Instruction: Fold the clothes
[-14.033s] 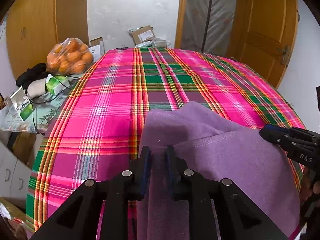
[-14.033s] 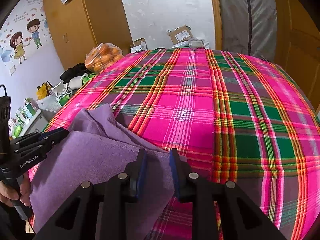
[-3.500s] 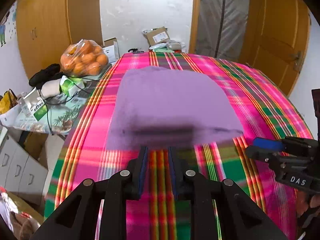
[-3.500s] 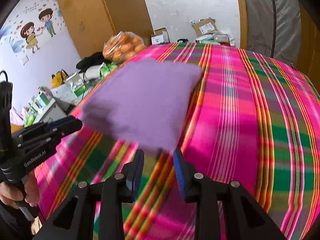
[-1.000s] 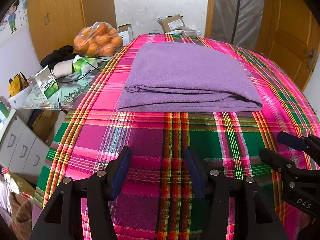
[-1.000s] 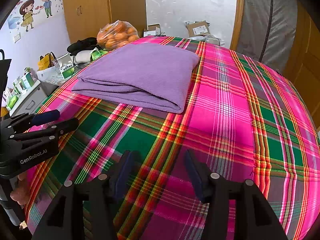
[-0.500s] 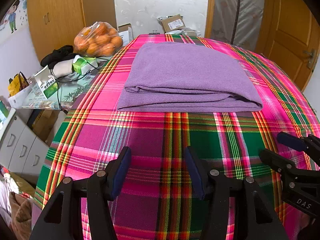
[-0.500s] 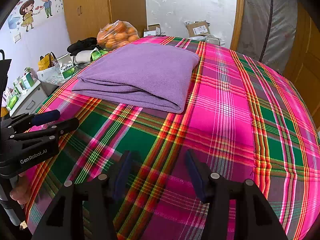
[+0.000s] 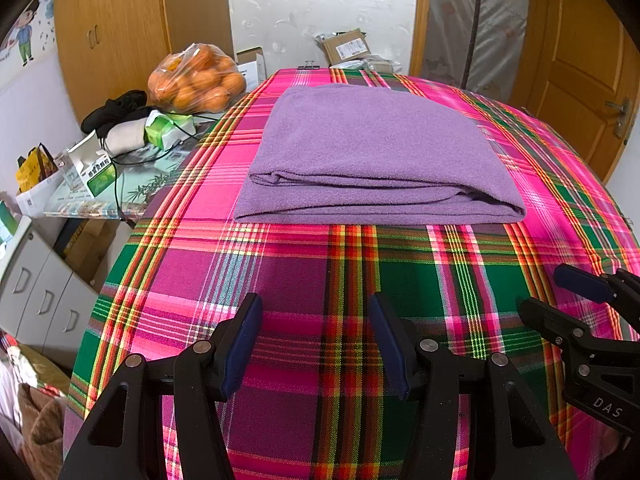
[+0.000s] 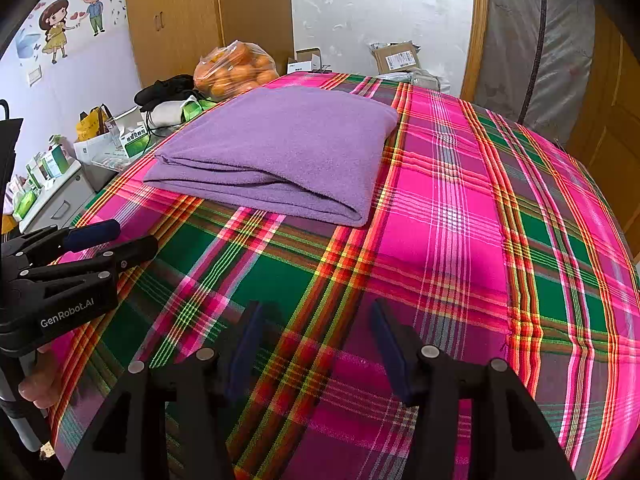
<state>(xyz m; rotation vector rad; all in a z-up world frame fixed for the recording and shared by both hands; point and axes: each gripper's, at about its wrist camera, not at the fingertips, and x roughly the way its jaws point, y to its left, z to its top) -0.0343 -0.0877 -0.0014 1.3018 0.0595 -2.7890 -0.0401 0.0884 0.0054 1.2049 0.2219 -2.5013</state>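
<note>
On the pink-and-green plaid tablecloth (image 9: pixel 304 280), in the left wrist view, the folded purple fleece garment (image 9: pixel 372 152) lay flat, well ahead of the left gripper (image 9: pixel 316 344), whose jaws stood released and empty. It looked soft, light and floppy; the layered near edge seemed the place to pinch. In the right wrist view, the right gripper (image 10: pixel 316 348) gaped empty too, with bare cloth around the garment for moving.

Plaid table (image 9: pixel 280 280) bare in front of the folded purple cloth (image 9: pixel 372 152) and to its right. Left of cloth: bag of oranges (image 9: pixel 196 80), boxes (image 9: pixel 92 168), cables crowd the table edge.
</note>
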